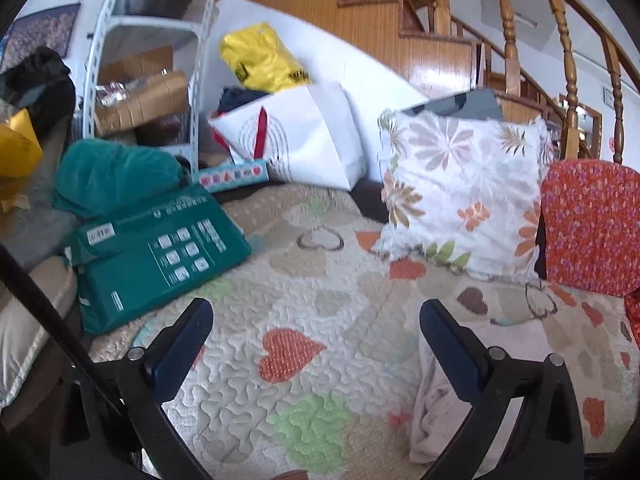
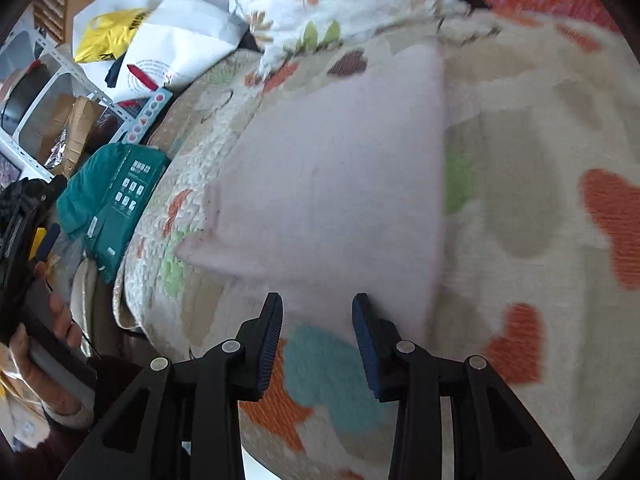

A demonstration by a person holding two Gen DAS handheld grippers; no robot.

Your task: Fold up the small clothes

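Quilted bedspread (image 1: 320, 280) with heart patches covers the bed; wooden staircase (image 1: 420, 20) and one white shelf rack (image 1: 120, 28) stand behind. Counted on or along the far edge: one floral pillow (image 1: 464, 196), one red floral cushion (image 1: 592, 228) at the right edge, one white paper bag (image 1: 312, 136), one yellow plastic bag (image 1: 260, 60), one green flat package (image 1: 160, 256) at the left edge with one teal bundle (image 1: 112, 176) just behind it. One pale pink garment (image 2: 332, 184) lies flat mid-bedspread, looks folded to a rough triangle, though blur hides detail. Left gripper (image 1: 316, 312) hovers level over the bedspread, fingers spread wide, nothing between them; the garment's edge sits under its right finger. Right gripper (image 2: 317, 304) points down at the garment's near edge, fingers partly apart, tips at the cloth, not pinching it. In the right wrist view, the left hand (image 2: 56, 344) grips its tool handle off the bed's left edge.
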